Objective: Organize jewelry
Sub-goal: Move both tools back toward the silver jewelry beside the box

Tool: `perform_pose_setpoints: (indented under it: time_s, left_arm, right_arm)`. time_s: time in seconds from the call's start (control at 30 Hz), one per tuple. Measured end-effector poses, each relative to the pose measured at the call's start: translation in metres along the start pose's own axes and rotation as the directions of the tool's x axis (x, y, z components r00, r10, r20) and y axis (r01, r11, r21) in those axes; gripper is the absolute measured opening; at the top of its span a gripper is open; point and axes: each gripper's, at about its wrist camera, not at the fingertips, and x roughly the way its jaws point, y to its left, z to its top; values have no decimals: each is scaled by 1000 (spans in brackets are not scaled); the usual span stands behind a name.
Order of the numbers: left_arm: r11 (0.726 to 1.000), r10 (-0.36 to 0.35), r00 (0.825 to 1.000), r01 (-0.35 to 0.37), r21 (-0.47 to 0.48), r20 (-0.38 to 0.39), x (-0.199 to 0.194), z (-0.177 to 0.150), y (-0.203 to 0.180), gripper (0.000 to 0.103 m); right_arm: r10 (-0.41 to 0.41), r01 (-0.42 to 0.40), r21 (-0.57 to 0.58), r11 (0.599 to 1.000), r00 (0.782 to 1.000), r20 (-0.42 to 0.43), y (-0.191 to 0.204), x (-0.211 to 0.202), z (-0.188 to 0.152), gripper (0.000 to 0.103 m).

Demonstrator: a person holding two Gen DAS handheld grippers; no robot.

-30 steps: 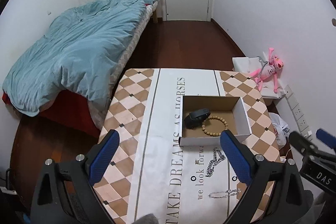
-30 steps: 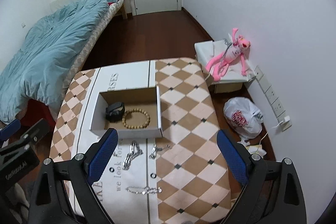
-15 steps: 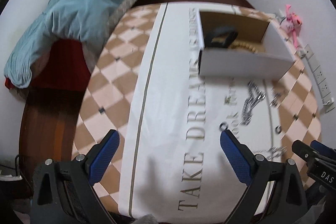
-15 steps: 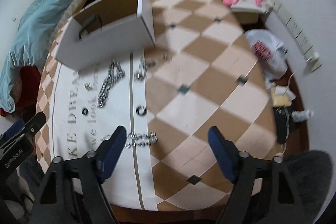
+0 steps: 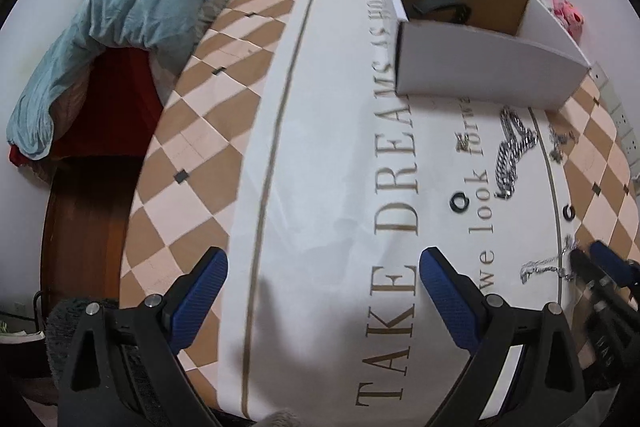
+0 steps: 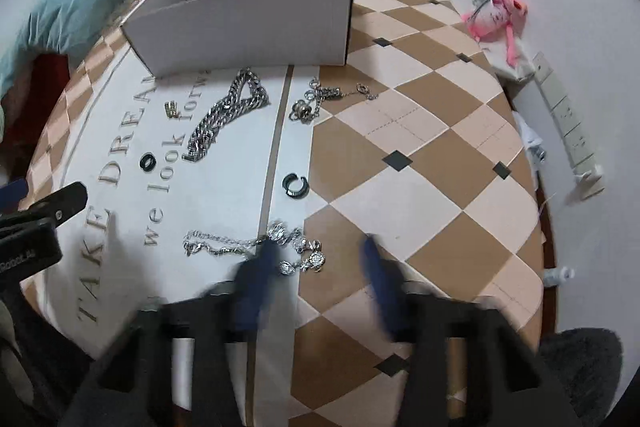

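The right gripper (image 6: 320, 259) hangs low over the near edge of the table (image 6: 420, 131), its blue fingers (image 6: 256, 267) blurred but apart, nothing between them, with the left finger just over a thin silver charm bracelet (image 6: 256, 245). The left gripper (image 5: 322, 291) sits to the side above bare printed cloth, jaws wide and empty. Farther out lie a black open ring (image 6: 295, 185), a small black ring (image 6: 147, 161), a heavy silver curb chain (image 6: 228, 115), a tiny gold piece (image 6: 172, 108) and a fine chain with a clasp (image 6: 320, 99), all loose on the cloth. Beyond them stands the white cardboard box (image 6: 248, 27); a dark band (image 5: 440, 7) shows inside, while the rest of its floor is hidden by the front wall. So, by my reading, the sorting is barely begun: at least one item is boxed, six wait outside, and the charm bracelet looks the likely next pick.
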Motion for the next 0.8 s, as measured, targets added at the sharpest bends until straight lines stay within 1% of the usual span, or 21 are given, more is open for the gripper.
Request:
perform_pose_setpoints:
  time_s: [0.03,0.1,0.13,0.2,0.3,0.43,0.5,0.57,0.6,0.63,0.67,0.7,0.73,0.77,0.8]
  left_arm:
    - [1000,-3,1000,4,7,-5,2,-1,-3,98]
    - [1000,-11,1000,11,16,-13,4,-1,-7,98]
    - [1000,-15,1000,15,19,-15,5,-1,-9,98]
    - [999,-28,999,28,21,-17,5,1,-11,98]
    - [998,-61,998,61,8,-19,7,7,-14,98]
    - [991,-134,991,134,-6,-17,10,19,-24,97]
    - [989,-150,988,150,4,-19,13,24,-32,97]
    - [988,-150,989,150,28,-16,17,28,-41,97]
    - [988,-148,989,149,41,-12,17,29,-45,92]
    - [987,-150,989,150,51,-8,17,30,-48,81]
    - [987,-151,988,152,60,-8,17,31,-51,74]
    - [986,-154,988,154,65,-11,18,31,-53,59]
    - [984,-164,986,165,69,-12,18,31,-55,49]
    - [983,-172,985,172,70,-3,16,31,-56,43]
    - [982,-176,984,175,75,6,15,31,-58,28]
  right_arm:
    - [9,-9,9,1000,1000,5,-1,-1,-1,8]
    - [27,-27,27,999,1000,10,-4,-2,0,6]
    - [42,-43,53,998,999,11,-10,-3,0,3]
    - [65,-69,119,991,997,35,-27,-9,3,3]
    - [80,-90,184,979,995,58,-48,-16,10,3]
    - [79,-92,222,971,995,68,-66,-19,20,3]
    - [77,-91,237,967,995,71,-72,-18,23,3]
    - [71,-86,245,966,995,68,-75,-17,26,3]
    - [72,-87,248,965,995,68,-77,-17,28,3]
    - [74,-88,253,963,995,66,-79,-16,28,3]
    - [72,-86,254,963,995,65,-79,-16,29,4]
    - [69,-83,254,963,996,64,-79,-15,29,4]
    - [71,-84,256,963,996,63,-80,-15,29,4]
    - [70,-83,257,963,996,62,-80,-15,30,4]
    - [68,-82,257,963,996,63,-80,-15,30,4]
